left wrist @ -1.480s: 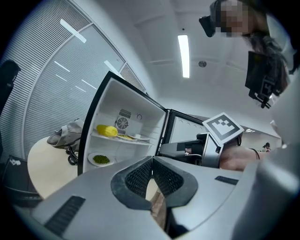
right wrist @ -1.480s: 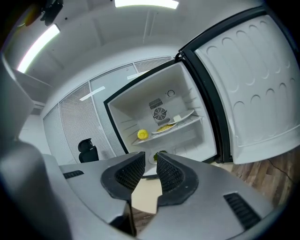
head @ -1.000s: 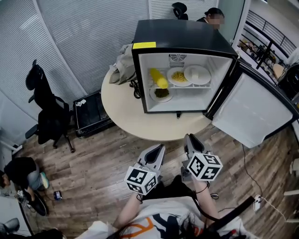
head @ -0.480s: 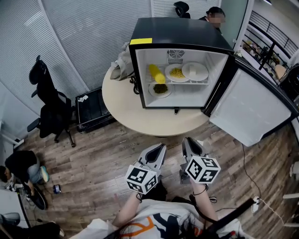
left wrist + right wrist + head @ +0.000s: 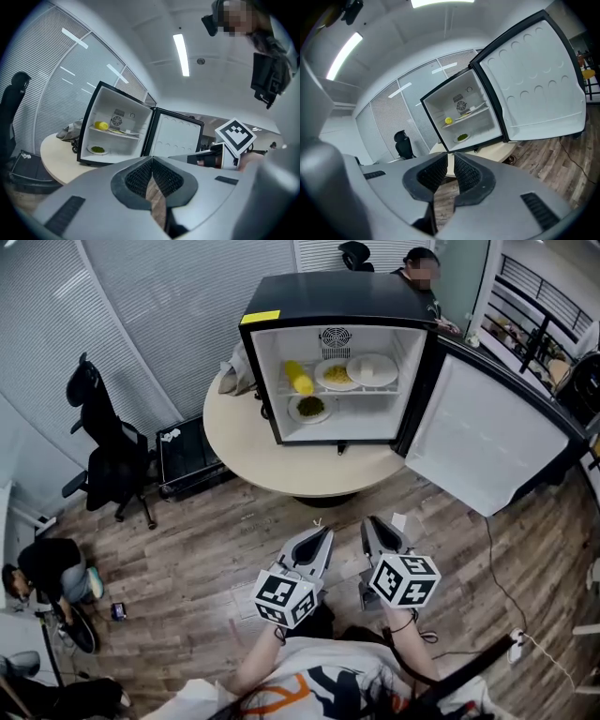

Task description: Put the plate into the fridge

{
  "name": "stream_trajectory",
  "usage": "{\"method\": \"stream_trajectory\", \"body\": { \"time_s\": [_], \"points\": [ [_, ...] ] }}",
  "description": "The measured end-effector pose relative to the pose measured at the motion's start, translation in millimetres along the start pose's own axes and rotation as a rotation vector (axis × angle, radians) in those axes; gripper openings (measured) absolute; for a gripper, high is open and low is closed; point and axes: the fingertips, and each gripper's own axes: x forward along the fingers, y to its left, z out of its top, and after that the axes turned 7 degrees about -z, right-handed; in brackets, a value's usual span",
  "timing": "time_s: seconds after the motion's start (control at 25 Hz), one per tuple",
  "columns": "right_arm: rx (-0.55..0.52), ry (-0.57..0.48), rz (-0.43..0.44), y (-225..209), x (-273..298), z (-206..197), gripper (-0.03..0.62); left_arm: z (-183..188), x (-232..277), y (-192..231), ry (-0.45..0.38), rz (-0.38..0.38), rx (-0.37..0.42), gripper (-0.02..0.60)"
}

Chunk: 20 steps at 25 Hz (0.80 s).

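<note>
We see the empty white plate (image 5: 372, 369) on the upper shelf of the mini fridge (image 5: 337, 298), just beside a plate of yellow food (image 5: 335, 374) and a yellow item (image 5: 299, 378) further left. Below them, a plate of green food (image 5: 310, 408) sits on the fridge floor. The fridge stands on a round counter (image 5: 244, 442) with its door (image 5: 478, 437) swung wide open. Our left gripper (image 5: 322, 534) hangs over the wooden floor (image 5: 206, 549), well apart from the counter, its fingers (image 5: 136, 178) closed and empty. Our right gripper (image 5: 372, 524) is beside it; its fingers (image 5: 471, 176) have just been closing, with a narrow slit left and nothing between them.
</note>
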Motion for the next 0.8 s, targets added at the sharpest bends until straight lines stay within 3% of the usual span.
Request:
{"method": "stream_trajectory", "body": {
  "time_s": [0.8],
  "points": [
    [-0.046,0.037,0.088,-16,-62,-20,0.031,-12,-11,-64,-0.023,0.052,0.022,0.012]
  ]
}}
